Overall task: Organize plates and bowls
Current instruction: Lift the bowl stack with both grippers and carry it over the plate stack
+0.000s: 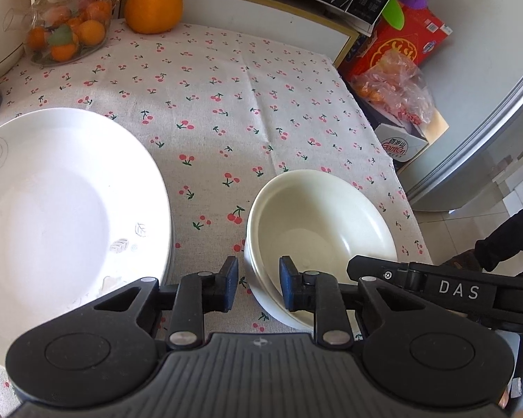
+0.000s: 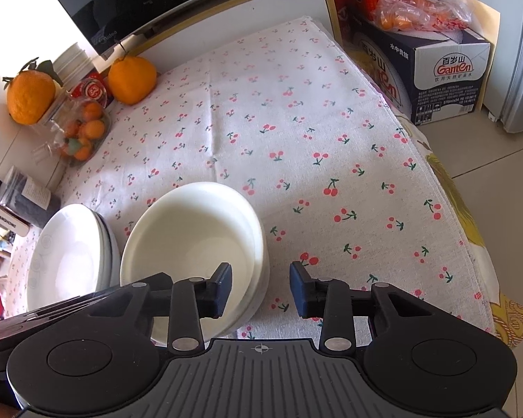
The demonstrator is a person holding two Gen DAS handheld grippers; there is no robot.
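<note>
1. Low in my left view, my left gripper has its fingers straddling the near rim of the bowls, not visibly pinching.
2. My right gripper straddles the bowls' right rim, gap showing.
3. Plates sit left on the table.

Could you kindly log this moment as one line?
left gripper: open, astride rim of stacked cream bowls | right gripper: open, astride opposite rim

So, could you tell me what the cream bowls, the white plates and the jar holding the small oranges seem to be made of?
Cream bowls: smooth, softly matte, with thick rims; possibly melamine or glazed ceramic.
White plates: glossy, with faint grey swirl and leaf prints; likely glazed porcelain.
Jar: clear, with bright highlights and the fruit showing through; most likely glass.
</note>
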